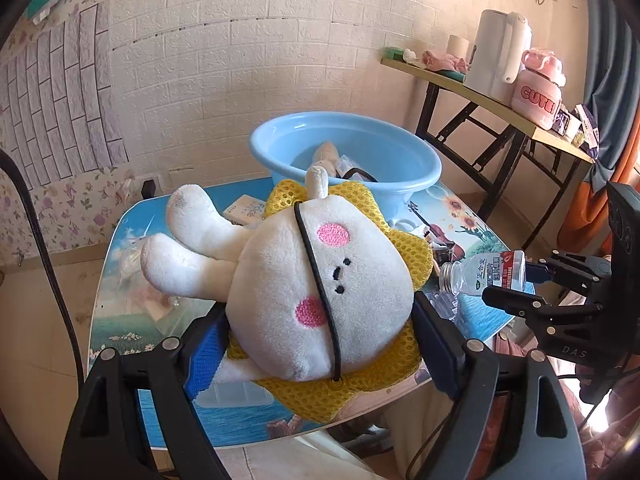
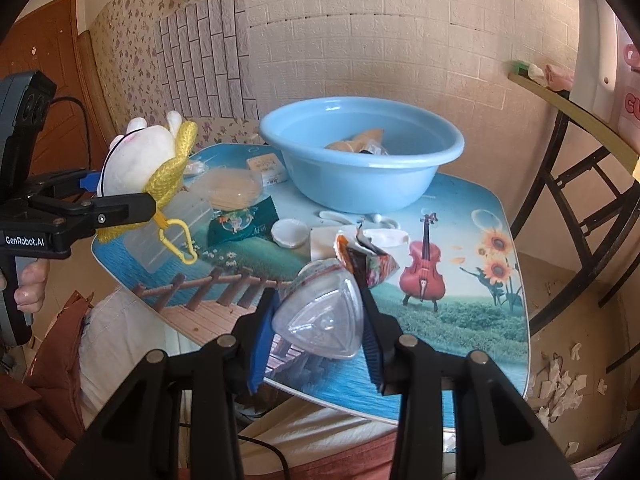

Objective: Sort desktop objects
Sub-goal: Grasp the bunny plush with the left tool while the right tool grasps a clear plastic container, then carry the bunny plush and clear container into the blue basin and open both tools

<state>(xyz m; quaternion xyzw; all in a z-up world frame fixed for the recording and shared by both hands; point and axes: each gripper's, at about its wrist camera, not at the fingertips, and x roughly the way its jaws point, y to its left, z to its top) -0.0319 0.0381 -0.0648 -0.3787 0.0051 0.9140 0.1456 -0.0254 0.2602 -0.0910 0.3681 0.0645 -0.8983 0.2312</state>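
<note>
Both grippers loaded above the picture-printed table, blue basin waiting at the far edge.

Nearest in the left wrist view, left gripper (image 1: 320, 344) spread wide and clamped on a white plush rabbit (image 1: 320, 280) in yellow mesh, ears pointing left, lifted clear of the table (image 1: 120, 320). Nearest in the right wrist view, right gripper (image 2: 316, 332) closed narrow on a clear plastic bottle (image 2: 320, 320), base toward the camera, its sides squeezed between the blue pads. Beyond on the tabletop, a green packet (image 2: 240, 224), a white lid (image 2: 290, 233) and a torn wrapper (image 2: 368, 260). Farthest, a blue basin (image 2: 360, 184) against the wall, holding a few items.
</note>
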